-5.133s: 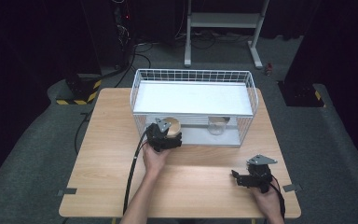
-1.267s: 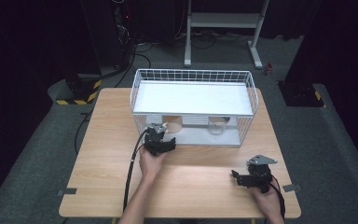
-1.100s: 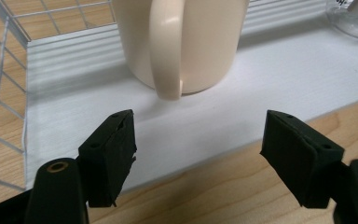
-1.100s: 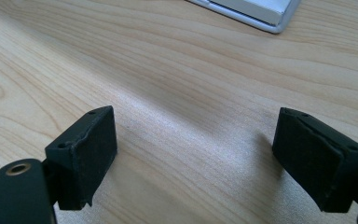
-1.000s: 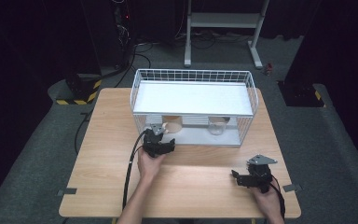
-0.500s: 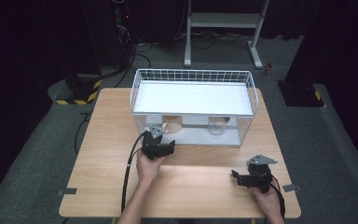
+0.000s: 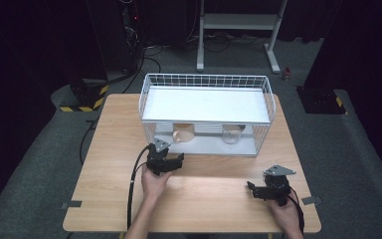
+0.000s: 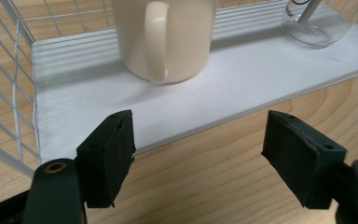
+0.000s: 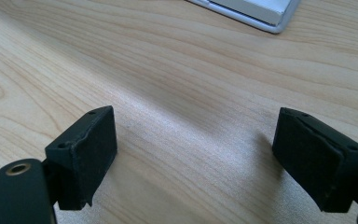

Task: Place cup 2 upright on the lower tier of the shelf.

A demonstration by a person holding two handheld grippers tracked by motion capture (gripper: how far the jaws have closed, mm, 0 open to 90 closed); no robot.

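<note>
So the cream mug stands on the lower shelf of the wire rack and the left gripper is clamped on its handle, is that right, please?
Not quite. The cream mug does stand on the lower shelf of the wire rack, but the left gripper is not clamped on the handle: the left gripper view shows its jaws open with nothing between them, short of the mug, over the shelf's front edge.

On the table (image 7: 114, 149) a wire rack (image 7: 206, 79) stands toward the far edge; on its lower shelf (image 7: 219, 147) sits a mug (image 7: 183, 133) at left, a glass jar (image 7: 232, 135) to its right. The left claw (image 7: 171, 164) sits just before the shelf, facing the mug; the right claw (image 7: 252, 188) rests near the front right corner, well apart
</note>
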